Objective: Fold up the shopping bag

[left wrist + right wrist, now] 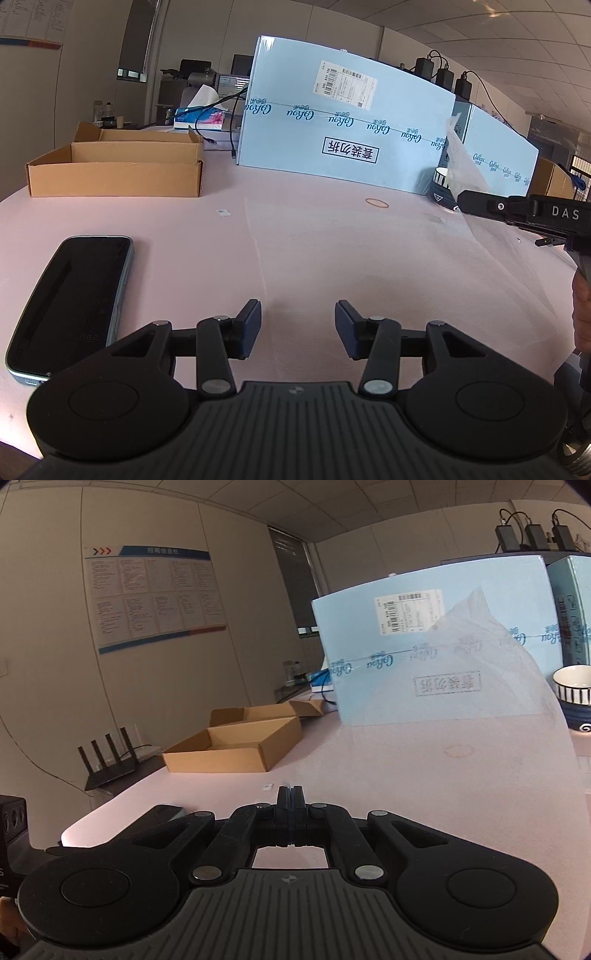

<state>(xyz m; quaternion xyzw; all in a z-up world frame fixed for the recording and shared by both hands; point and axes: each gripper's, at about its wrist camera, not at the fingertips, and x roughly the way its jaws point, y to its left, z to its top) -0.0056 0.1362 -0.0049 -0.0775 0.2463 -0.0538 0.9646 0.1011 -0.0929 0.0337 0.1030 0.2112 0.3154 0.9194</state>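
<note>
1. Your table [314,258] is pink, with the translucent shopping bag [369,266] spread from centre toward three o'clock.
2. The light-blue carton [332,122] stands at twelve o'clock.
3. Your left gripper [297,328] is spread, nothing between its pads; the bag lies under it.
4. Your right gripper [291,801] is pressed together, pinching the bag's raised edge, which billows toward two o'clock.

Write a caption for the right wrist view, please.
Shut right tongs lift a translucent bag over the pink table.
</note>
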